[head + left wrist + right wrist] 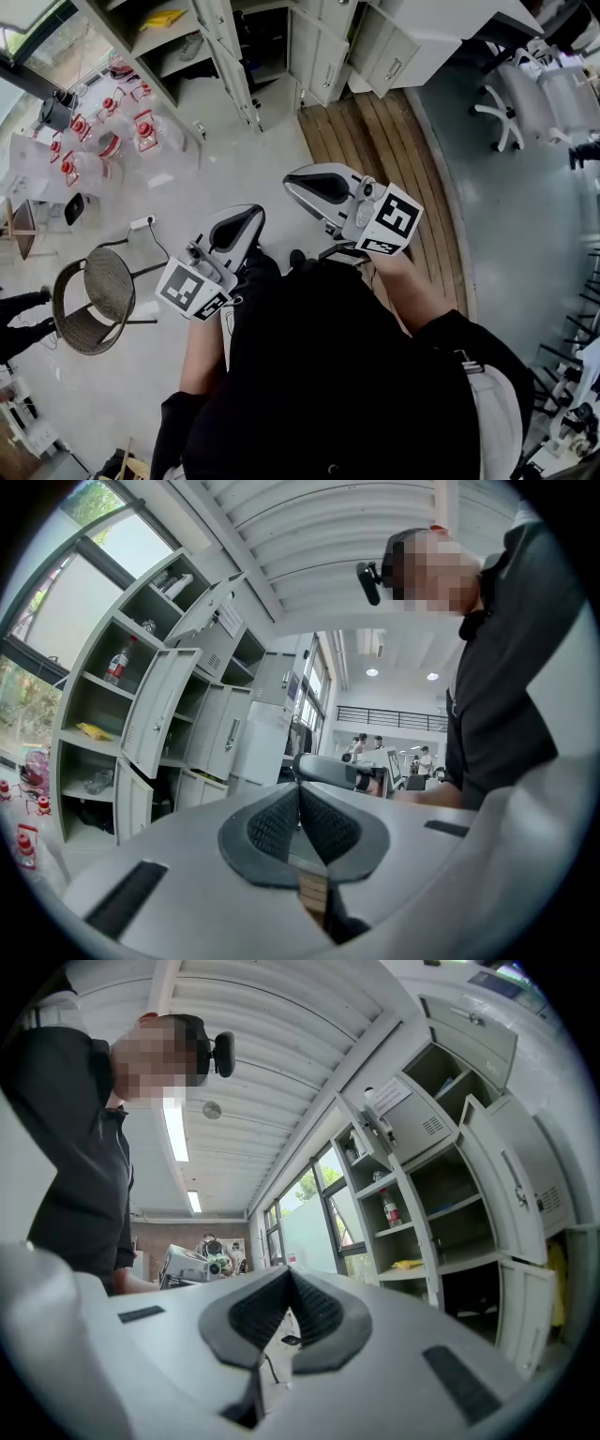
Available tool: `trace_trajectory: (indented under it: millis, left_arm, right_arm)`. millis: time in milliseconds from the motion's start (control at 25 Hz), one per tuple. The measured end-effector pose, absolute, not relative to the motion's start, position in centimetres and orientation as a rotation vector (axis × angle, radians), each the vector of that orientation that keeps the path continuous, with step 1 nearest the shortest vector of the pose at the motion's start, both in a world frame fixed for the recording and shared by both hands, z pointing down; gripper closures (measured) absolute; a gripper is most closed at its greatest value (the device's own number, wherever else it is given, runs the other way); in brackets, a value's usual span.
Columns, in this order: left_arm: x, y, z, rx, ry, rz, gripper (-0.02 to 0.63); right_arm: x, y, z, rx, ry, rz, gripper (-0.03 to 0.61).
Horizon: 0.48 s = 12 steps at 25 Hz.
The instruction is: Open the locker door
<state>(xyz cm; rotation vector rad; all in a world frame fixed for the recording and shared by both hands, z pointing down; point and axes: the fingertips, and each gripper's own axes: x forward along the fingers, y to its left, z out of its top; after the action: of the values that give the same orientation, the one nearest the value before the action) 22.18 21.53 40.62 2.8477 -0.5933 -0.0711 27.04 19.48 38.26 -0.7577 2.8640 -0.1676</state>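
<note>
L gripper (300,794) clenched, nothing btwn jaws. R gripper (288,1279) same, empty. Both held at body, well apart from lockers (323,52). Several doors (228,66) hang open, others closed. Can't tell which is the target, so could be done or pending. Floor (234,159) ahead gives room. Open door edges jut out, chair (94,295) on left.

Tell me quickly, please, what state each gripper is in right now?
Left gripper: closed, holding nothing.
Right gripper: closed, holding nothing.
</note>
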Motion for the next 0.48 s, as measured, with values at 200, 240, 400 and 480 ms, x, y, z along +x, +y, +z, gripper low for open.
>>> trace_trajectory:
  millis: [200, 240, 400, 480]
  left_arm:
    - [23.2, 22.5, 41.6, 2.806, -0.58, -0.062, 0.598]
    - [23.3, 22.8, 41.7, 2.803, -0.576, -0.059, 0.598]
    - [23.4, 23.3, 42.8, 2.773, -0.577, -0.044, 0.598]
    - [23.4, 23.3, 43.3, 2.761, -0.58, -0.032, 0.598]
  right_arm:
    - [27.5, 19.8, 39.6, -0.781, 2.884, -0.191, 0.568]
    - [27.4, 19.8, 39.8, -0.782, 2.885, -0.202, 0.568]
    - [27.0, 20.3, 40.7, -0.758, 2.909, -0.22, 0.568]
    - [26.7, 20.5, 41.1, -0.738, 2.922, -0.223, 0.568]
